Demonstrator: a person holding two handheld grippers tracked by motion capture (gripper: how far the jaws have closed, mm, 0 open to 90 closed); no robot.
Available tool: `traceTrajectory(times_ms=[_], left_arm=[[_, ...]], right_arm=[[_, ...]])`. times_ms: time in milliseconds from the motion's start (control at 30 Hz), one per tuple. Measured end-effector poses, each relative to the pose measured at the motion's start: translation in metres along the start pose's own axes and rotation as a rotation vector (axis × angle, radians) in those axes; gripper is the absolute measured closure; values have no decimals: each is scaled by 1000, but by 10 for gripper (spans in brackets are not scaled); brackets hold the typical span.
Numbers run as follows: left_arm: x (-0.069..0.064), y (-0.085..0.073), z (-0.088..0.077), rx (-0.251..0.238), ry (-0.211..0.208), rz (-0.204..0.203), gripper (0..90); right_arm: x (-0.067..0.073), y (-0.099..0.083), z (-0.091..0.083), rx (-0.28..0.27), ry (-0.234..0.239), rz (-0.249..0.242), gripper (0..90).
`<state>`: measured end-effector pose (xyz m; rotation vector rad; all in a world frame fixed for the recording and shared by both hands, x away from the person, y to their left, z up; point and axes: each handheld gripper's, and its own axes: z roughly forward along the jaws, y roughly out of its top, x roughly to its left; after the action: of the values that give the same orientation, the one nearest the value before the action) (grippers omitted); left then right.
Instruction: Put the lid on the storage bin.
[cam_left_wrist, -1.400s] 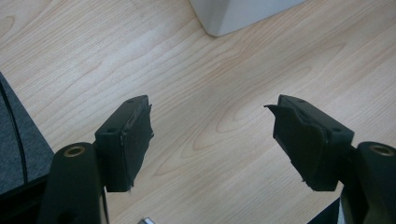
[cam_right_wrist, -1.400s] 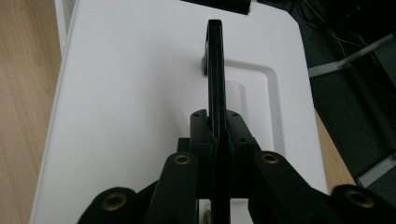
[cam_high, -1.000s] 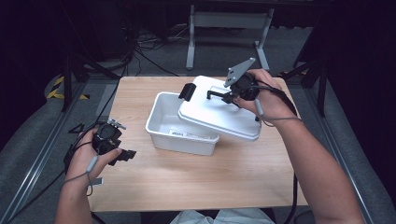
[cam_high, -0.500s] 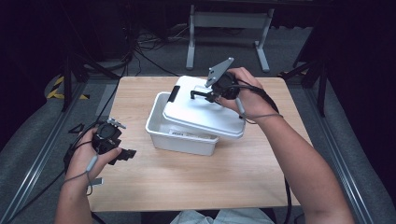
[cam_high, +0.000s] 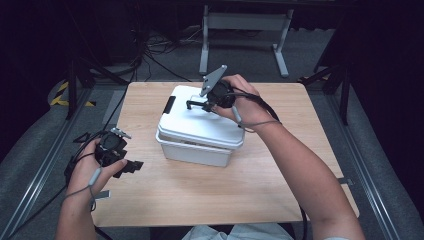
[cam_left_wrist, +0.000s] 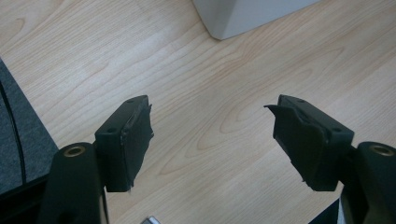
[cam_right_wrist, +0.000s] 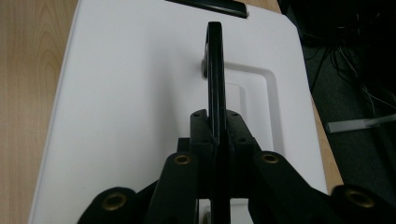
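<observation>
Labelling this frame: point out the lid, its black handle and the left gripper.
lid (cam_high: 200, 127): high view, bare white top.
black handle (cam_right_wrist: 214, 65): right gripper view, upper edge.
left gripper (cam_left_wrist: 210, 135): left gripper view, midway between fingertips.

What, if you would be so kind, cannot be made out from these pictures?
- Inside of the white box: covered by the lid in the high view.
- Whether the lid sits fully closed: its far rim is hidden by the right tongs.
- Handle ends: hidden behind the jaws in the right gripper view.
</observation>
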<state>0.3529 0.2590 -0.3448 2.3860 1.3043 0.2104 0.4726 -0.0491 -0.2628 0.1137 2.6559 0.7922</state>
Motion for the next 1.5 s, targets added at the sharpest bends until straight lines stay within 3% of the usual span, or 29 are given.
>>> traceTrajectory(times_ms=[500, 767, 1000, 1233, 1367, 1500], left_arm=[[3, -1, 0, -3, -1, -1, 286], [1, 0, 0, -1, -1, -2, 287], [2, -1, 0, -3, -2, -5, 286], [1, -1, -2, -7, -4, -7, 287], [2, -2, -2, -6, -2, -9, 286], [1, -1, -2, -6, -3, -7, 286]], right_arm=[[3, -3, 36, 2, 50, -10, 847], [4, -5, 41, 23, 59, -26, 845], [1, -5, 48, 39, 25, -24, 831], [5, -5, 45, 78, 6, -58, 838], [9, -5, 45, 86, 31, -54, 847], [12, -3, 46, 89, 26, -73, 844]])
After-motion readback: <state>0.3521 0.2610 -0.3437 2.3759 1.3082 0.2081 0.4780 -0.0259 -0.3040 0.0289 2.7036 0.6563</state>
